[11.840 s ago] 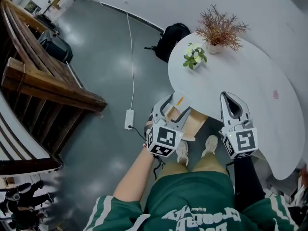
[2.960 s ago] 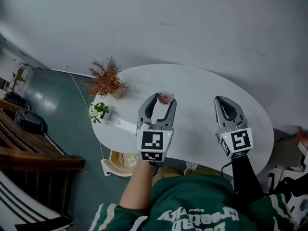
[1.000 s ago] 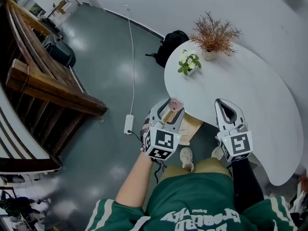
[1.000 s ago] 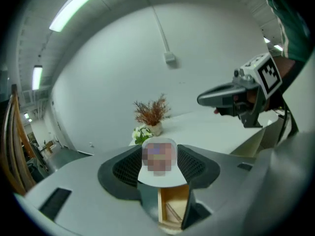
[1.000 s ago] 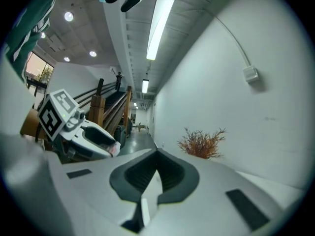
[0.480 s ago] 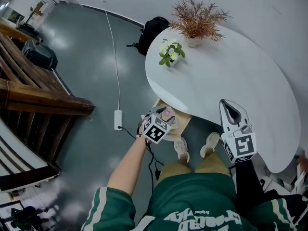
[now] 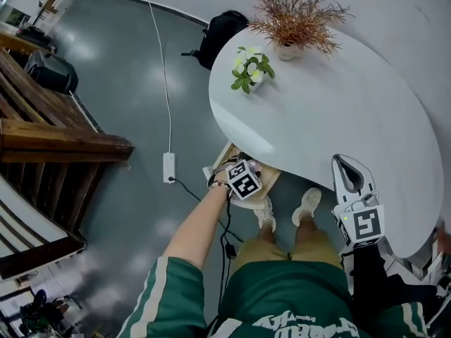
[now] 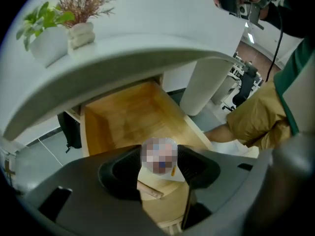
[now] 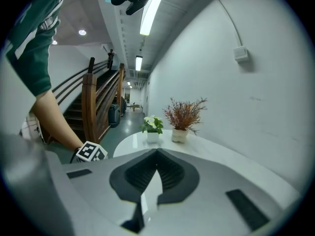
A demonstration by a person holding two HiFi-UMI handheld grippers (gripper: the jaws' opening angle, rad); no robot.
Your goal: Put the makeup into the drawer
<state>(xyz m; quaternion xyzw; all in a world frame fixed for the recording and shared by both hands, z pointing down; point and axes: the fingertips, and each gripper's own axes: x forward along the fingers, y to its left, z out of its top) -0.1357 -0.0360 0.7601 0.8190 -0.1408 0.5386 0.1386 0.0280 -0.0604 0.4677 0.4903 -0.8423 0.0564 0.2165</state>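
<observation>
While over drawer [image 8: 128, 117], makeup [image 8: 159, 156], axis unclear, in L jaws' clamp; R jaws together.

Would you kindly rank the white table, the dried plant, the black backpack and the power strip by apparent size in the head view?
white table
dried plant
black backpack (partly hidden)
power strip

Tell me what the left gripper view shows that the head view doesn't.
Left gripper view only: the left gripper, jaws closed on the makeup, above the wooden inside of the open drawer. Head view only: the right gripper over the table edge; a power strip on the floor. Both: the white table, green plant and dried plant.
</observation>
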